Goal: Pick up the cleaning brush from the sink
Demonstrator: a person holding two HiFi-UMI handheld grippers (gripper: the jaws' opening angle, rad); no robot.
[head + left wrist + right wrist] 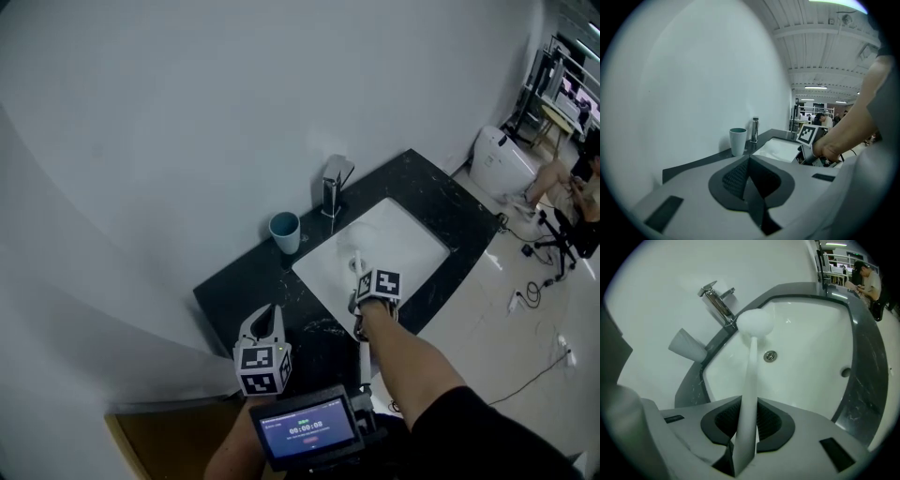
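The white cleaning brush (751, 366) runs from between my right gripper's (745, 430) jaws up to its round head, which hangs above the white sink (811, 348) near the drain. The jaws are shut on the handle. In the head view the right gripper (359, 284) is over the sink's (412, 225) front part, with the brush (356, 264) just ahead of it. My left gripper (266, 323) is held over the dark counter (225, 286) left of the sink. Its jaws (750, 187) are together with nothing in them.
A chrome faucet (333, 183) stands behind the sink, and a teal cup (285, 232) sits on the counter to its left. A plain wall backs the counter. A small screen (307, 429) is mounted close to me. Cables and a seated person (572, 183) are on the floor side at right.
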